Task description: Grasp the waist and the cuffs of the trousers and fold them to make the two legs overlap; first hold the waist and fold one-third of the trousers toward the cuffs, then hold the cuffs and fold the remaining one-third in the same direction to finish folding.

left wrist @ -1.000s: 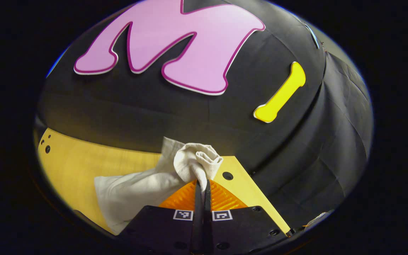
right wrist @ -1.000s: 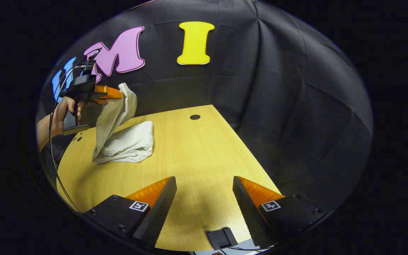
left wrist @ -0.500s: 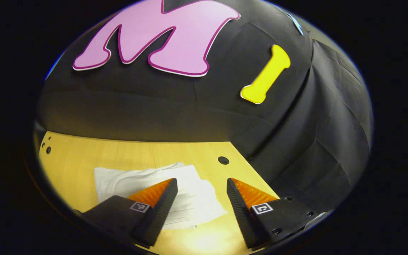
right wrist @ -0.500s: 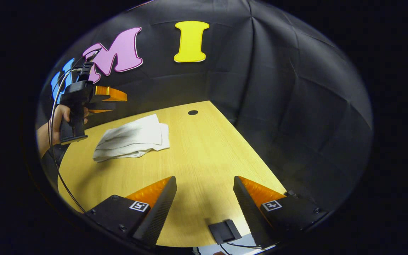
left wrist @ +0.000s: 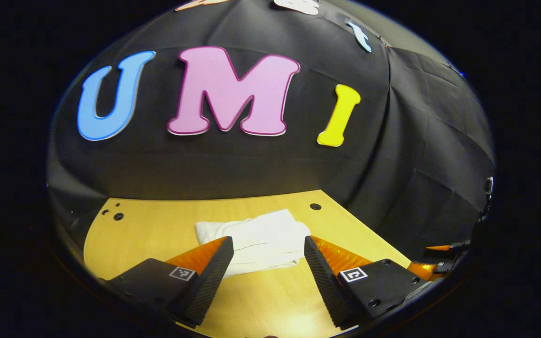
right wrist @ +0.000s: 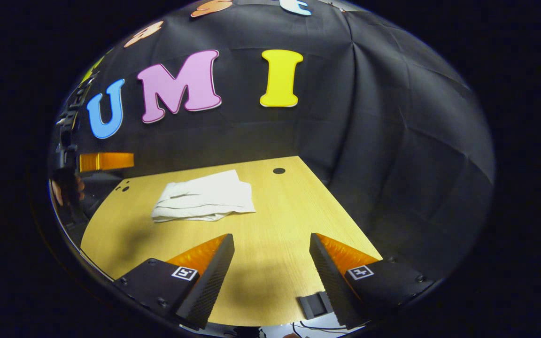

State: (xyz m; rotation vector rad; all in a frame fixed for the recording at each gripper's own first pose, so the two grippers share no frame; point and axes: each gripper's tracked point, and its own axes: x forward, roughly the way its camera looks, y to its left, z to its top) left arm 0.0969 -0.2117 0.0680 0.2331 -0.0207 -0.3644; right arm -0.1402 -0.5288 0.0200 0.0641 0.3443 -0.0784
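Lying folded on the counter [right wrist: 270,225], the white trousers [right wrist: 204,197] make a compact, layered rectangle toward the far left of the wood, well apart from both grippers. Seen from the left gripper view, the same trousers [left wrist: 258,239] sit just ahead of the left gripper [left wrist: 266,267], whose jaws stand wide open with nothing between them. The right gripper [right wrist: 270,267] hovers over bare wood nearer the front edge, its jaws also spread and empty.

The cloth looks thin, soft and light: it will drape and slump when lifted, and the stacked layers could slide apart if only the top one is pinched. Any tidying is best done by taking an edge or corner where all layers meet and dragging low over the surface. The folding appears finished, with the bundle resting flat.

The counter is smooth pale wood with a rounded left corner, a small cluster of holes [right wrist: 123,188] there and a dark round grommet [right wrist: 279,171] near the back right. Black draped cloth walls close the booth behind and to the right. A small dark block [right wrist: 315,304] sits at the front edge.
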